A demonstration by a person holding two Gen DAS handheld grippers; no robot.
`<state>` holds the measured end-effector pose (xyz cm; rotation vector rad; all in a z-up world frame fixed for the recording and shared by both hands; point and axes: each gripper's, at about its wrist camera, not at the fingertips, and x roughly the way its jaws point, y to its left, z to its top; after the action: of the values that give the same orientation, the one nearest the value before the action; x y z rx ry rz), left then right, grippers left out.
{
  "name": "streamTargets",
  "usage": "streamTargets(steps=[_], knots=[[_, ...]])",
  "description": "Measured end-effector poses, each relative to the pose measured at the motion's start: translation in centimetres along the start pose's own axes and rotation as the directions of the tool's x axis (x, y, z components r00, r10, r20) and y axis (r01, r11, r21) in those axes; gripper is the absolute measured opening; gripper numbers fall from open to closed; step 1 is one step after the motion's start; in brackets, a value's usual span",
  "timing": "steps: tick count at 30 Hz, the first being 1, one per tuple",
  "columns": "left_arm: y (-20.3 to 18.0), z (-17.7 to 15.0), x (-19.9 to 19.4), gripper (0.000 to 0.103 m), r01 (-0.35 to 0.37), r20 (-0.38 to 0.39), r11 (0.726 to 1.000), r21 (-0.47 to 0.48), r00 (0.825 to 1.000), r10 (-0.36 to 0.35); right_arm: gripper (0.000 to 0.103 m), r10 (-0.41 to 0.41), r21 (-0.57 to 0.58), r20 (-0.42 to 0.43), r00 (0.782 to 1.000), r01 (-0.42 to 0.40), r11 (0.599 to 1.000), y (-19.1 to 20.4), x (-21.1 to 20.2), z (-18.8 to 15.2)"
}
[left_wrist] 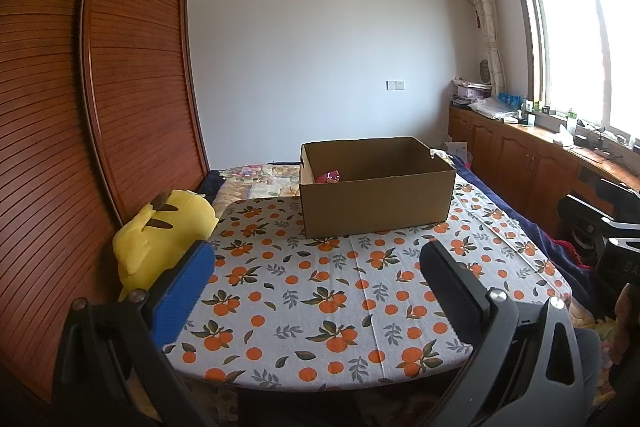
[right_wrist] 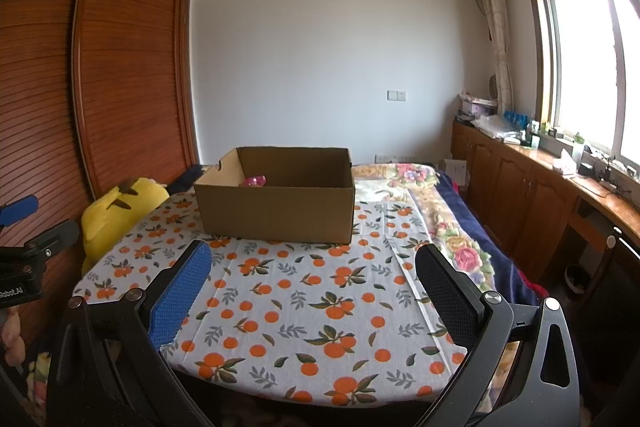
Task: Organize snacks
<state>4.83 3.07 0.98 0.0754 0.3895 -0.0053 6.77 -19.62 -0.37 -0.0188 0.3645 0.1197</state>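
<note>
An open cardboard box [left_wrist: 376,203] stands at the far side of a table with an orange-print cloth [left_wrist: 320,307]; it also shows in the right wrist view [right_wrist: 276,211]. A pink snack packet [left_wrist: 328,177] lies inside the box, mostly hidden by its wall, and shows in the right wrist view too [right_wrist: 254,181]. My left gripper [left_wrist: 316,287] is open and empty above the near part of the table. My right gripper [right_wrist: 312,287] is open and empty, also above the near part. The left gripper also shows at the left edge of the right wrist view [right_wrist: 24,227].
A yellow plush toy [left_wrist: 160,231] lies at the table's left edge against a wooden slatted wardrobe [left_wrist: 100,87]. A bed with a floral blanket [right_wrist: 452,235] lies behind and right of the table. Wooden cabinets with clutter [left_wrist: 540,147] run under the window at right.
</note>
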Motion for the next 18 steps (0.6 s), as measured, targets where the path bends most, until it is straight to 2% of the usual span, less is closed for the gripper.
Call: streamTargets(steps=[18], knots=[[0.05,-0.02,-0.14,0.103,-0.004,0.004,1.000,0.000,1.000,0.004,0.103,0.000,-0.001,0.001,1.000,0.000,1.000,0.01,0.00,-0.08]])
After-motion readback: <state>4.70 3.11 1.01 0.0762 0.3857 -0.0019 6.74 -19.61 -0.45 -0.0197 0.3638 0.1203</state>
